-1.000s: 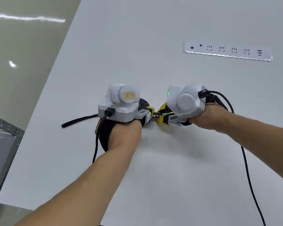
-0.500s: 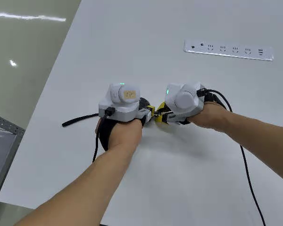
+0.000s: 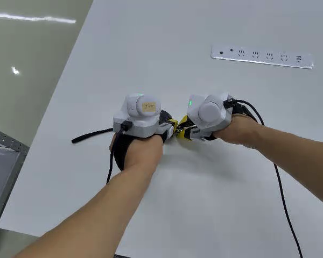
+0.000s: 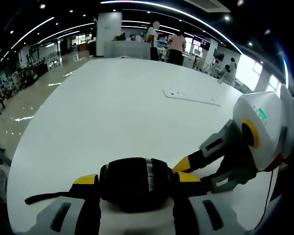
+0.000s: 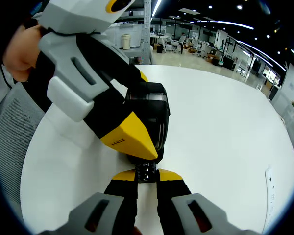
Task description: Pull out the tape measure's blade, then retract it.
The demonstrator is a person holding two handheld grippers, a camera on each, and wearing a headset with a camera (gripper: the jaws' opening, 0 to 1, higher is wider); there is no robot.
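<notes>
I see 1 white table [image 3: 204, 32] with a plain, smooth top. 1 white power strip [image 3: 261, 57] lies flat on its far right part, well apart from everything else. Near the middle, the black tape measure [image 4: 134, 181] rests on the top. Its black strap [image 3: 89, 136] trails off to the left along the surface. 1 black cable [image 3: 282, 193] runs across the table toward the near edge on the right.
</notes>
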